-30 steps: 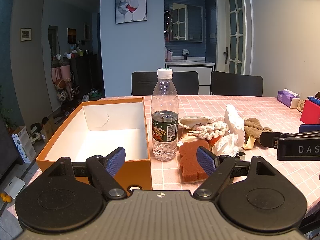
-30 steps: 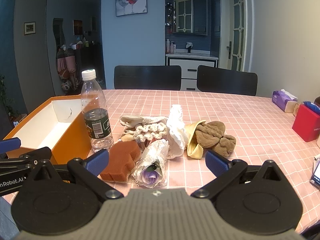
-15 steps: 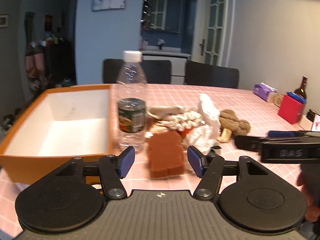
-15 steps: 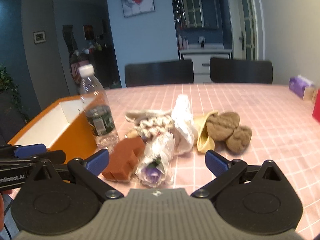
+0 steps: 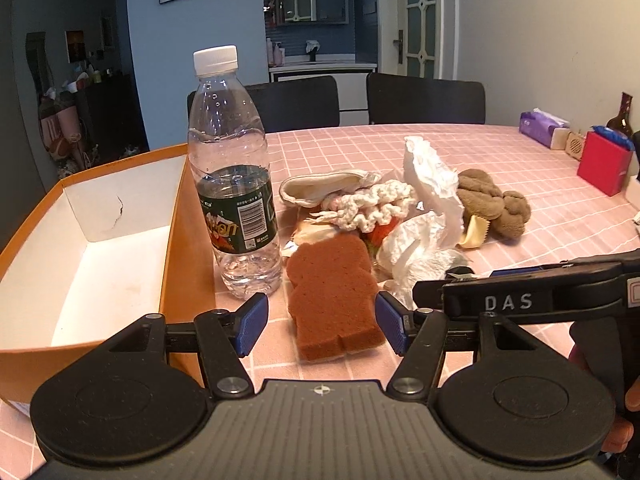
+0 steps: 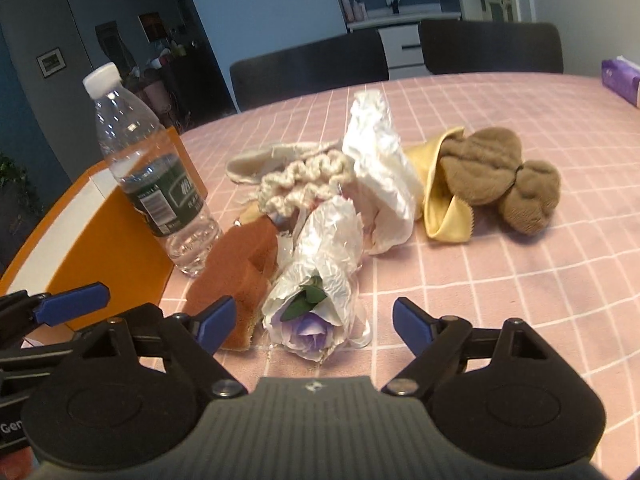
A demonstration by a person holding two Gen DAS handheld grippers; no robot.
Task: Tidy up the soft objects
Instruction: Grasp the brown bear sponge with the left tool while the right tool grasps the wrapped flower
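Flanking brown sponge (image 5: pixel 334 292), left hand-held gripper (image 5: pixel 322 322) open, empty; right hand-held gripper (image 6: pixel 310 320) closing, empty, around wrapped flower (image 6: pixel 316 280).

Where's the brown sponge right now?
The brown sponge lies flat on the pink tablecloth, between the left gripper jaws, just right of the water bottle.

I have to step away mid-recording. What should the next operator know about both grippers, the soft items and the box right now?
Left gripper: open, nothing gripped, brown sponge lying between its fingers.
Right gripper: jaws closing, not yet pressing; wrapped purple flower between them.
Orange box: no soft item visible inside.
Water bottle stands upright beside the box.
Cream scrunchie, white wrapping, yellow cloth and brown plush lie on the pink tablecloth.
Done: nothing packed. Left: all soft items.
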